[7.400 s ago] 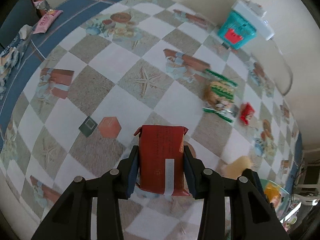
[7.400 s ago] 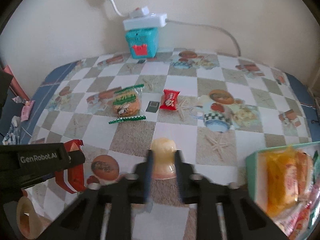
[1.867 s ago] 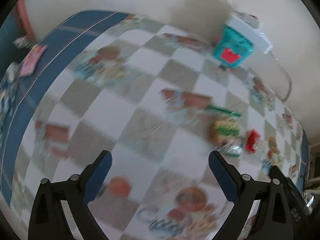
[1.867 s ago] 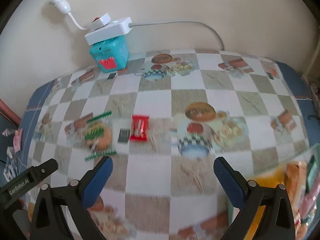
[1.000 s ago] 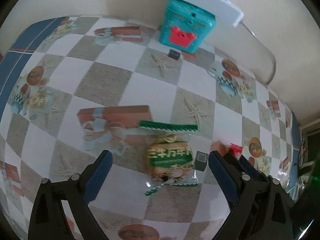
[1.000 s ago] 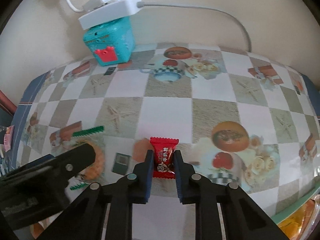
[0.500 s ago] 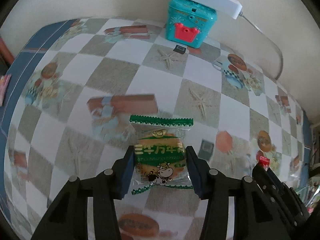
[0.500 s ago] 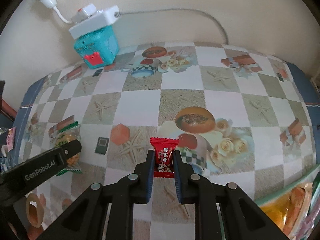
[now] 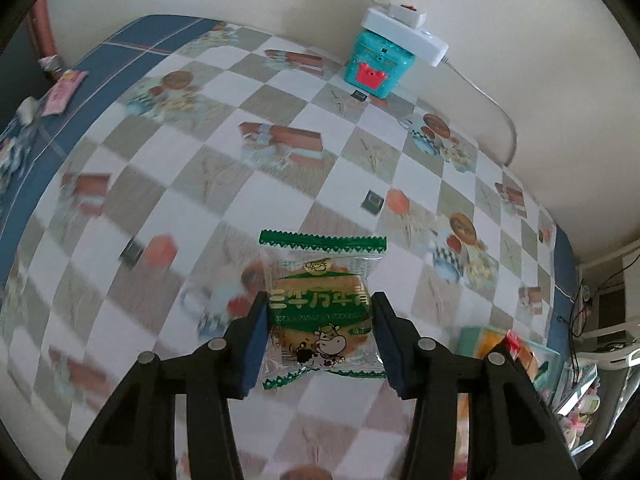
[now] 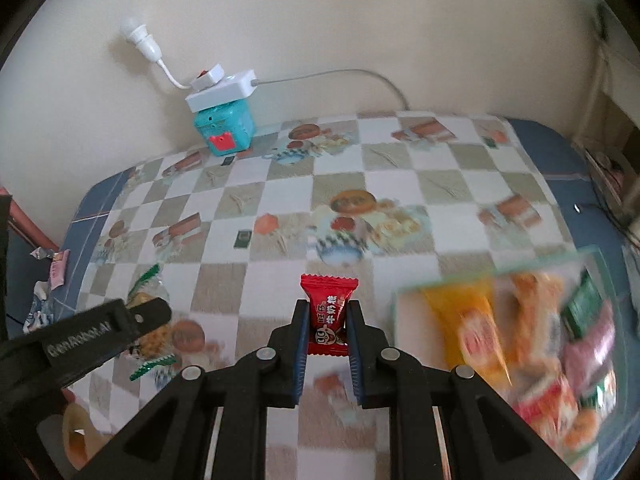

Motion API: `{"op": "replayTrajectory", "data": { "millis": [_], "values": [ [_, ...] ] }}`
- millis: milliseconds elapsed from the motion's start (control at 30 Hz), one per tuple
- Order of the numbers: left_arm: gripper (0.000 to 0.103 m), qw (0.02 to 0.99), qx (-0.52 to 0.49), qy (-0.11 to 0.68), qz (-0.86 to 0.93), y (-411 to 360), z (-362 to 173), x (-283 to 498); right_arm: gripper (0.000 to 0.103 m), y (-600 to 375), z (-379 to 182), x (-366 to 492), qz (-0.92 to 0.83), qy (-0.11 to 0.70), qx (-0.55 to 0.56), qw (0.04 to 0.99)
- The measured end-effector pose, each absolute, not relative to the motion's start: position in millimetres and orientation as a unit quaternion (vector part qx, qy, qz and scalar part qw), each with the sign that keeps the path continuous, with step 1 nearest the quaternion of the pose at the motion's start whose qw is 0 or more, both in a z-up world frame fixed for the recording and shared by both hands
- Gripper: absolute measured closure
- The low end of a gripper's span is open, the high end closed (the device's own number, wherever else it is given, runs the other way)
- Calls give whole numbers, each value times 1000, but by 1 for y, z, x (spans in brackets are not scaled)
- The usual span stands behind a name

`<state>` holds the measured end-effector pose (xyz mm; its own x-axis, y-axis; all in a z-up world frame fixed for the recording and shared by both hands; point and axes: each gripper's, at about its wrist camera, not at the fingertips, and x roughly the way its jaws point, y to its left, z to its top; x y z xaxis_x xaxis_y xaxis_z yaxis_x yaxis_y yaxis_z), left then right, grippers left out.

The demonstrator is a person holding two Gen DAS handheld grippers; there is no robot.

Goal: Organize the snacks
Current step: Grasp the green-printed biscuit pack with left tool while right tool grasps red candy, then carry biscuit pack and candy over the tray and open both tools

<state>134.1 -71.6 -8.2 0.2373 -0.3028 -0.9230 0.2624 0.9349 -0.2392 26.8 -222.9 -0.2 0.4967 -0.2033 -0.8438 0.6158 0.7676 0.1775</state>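
Note:
My left gripper [image 9: 320, 312] is shut on a green-edged clear packet with a round biscuit [image 9: 322, 304], held above the checkered tablecloth. My right gripper [image 10: 327, 322] is shut on a small red wrapped candy [image 10: 328, 312], also lifted off the table. A pale green tray [image 10: 416, 286] full of several snack packets lies just right of the candy in the right wrist view. That tray's corner [image 9: 470, 330] shows at the lower right of the left wrist view. In the right wrist view the left gripper's finger [image 10: 100, 332] crosses the lower left, with the biscuit packet [image 10: 144, 284] partly behind it.
A teal toy box [image 10: 224, 130] with a white power strip [image 10: 222, 92] on top stands by the back wall; its cable runs right. Crumpled wrappers [image 10: 56, 268] lie off the table's left edge. A small dark square [image 10: 243, 239] lies mid-table.
Both grippers have risen and moved toward the tray with their snacks held. One second ago the left gripper stood wide open over the biscuit packet; it has since shut on it.

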Motion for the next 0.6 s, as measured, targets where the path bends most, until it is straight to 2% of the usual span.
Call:
{"op": "replayTrajectory", "data": {
  "millis": [333,600],
  "values": [
    [51,810,-10,563,-166,-48,26,77,84,-198,4,-41,-259,415,274,828],
    [51,809,-11,562,-173,-43,33,59,84,-197,9,-75,-284,406,279,823]
  ]
}}
